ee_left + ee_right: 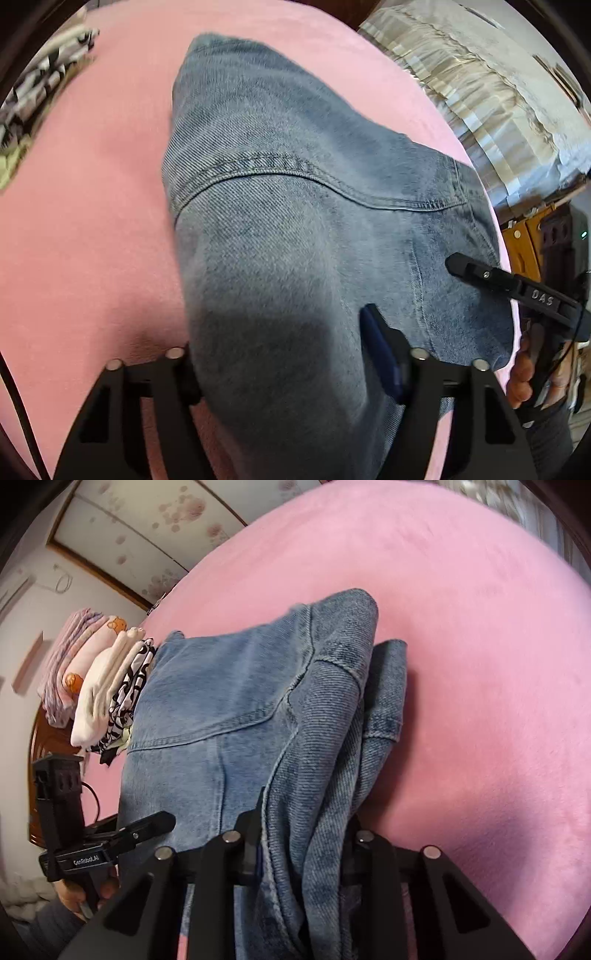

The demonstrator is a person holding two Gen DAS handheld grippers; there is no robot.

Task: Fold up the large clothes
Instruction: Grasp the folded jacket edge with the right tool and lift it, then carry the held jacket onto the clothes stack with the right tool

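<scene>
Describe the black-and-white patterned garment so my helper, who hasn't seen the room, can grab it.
Start at the pink bed cover. At its edge a stack of folded clothes sits right behind the denim garment. The black-and-white patterned piece is the layer nearest the denim, under a plain cream one; the rest are pastel.

Bare pink blanket (480, 627) beyond jacket (229, 686).

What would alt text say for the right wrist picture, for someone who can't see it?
A blue denim garment lies on a pink blanket, its bunched edge pinched between the black fingers of the right gripper at the bottom of the picture. The left gripper reaches in from the left, and a stack of folded clothes sits beyond the denim.
</scene>
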